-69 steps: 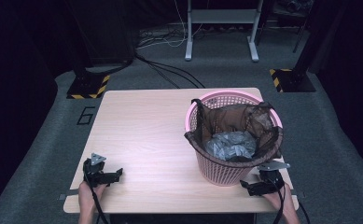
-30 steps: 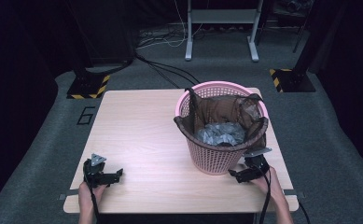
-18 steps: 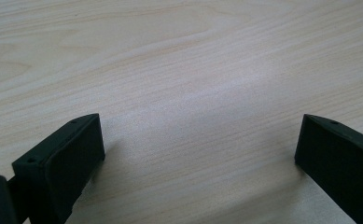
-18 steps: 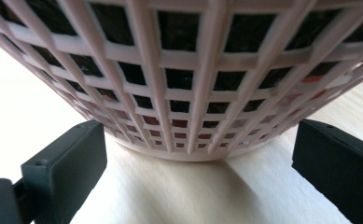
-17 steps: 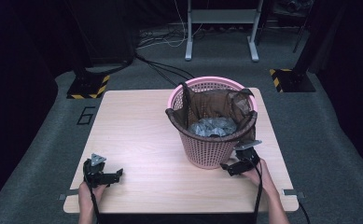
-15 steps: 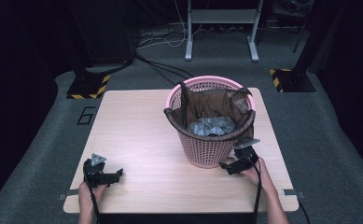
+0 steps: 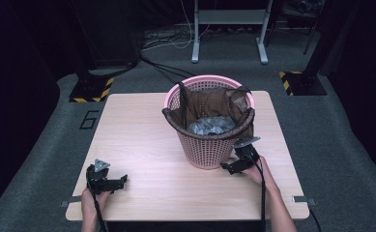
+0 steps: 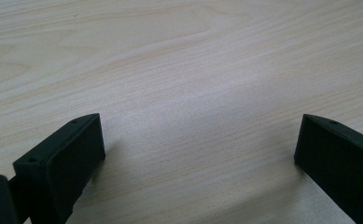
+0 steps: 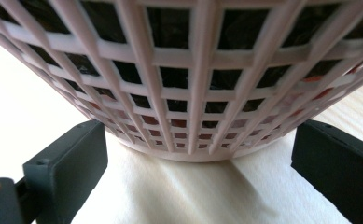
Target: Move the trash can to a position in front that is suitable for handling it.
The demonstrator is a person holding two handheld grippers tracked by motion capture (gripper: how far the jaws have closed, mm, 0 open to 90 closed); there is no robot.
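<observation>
A pink lattice basket [image 7: 209, 145] lined with a dark brown bag [image 7: 214, 104] stands on the wooden table [image 7: 142, 140], with crumpled grey material [image 7: 210, 124] inside. My right gripper [image 7: 227, 166] is open, low on the table, pressed against the basket's base at its right front. In the right gripper view the basket wall [image 9: 188, 88] fills the space between the spread jaws. My left gripper [image 7: 120, 180] rests open near the table's front left, over bare wood [image 8: 193, 93], holding nothing.
Beyond the table lie dark floor, cables [image 7: 166, 43], a metal stand's legs [image 7: 229, 34] and yellow-black striped bases [image 7: 90, 91]. A "6" [image 7: 90, 119] is marked on the floor left of the table.
The basket has slid leftward across the table from the right edge toward the middle, with my right gripper following at its base. The left gripper has stayed put.
</observation>
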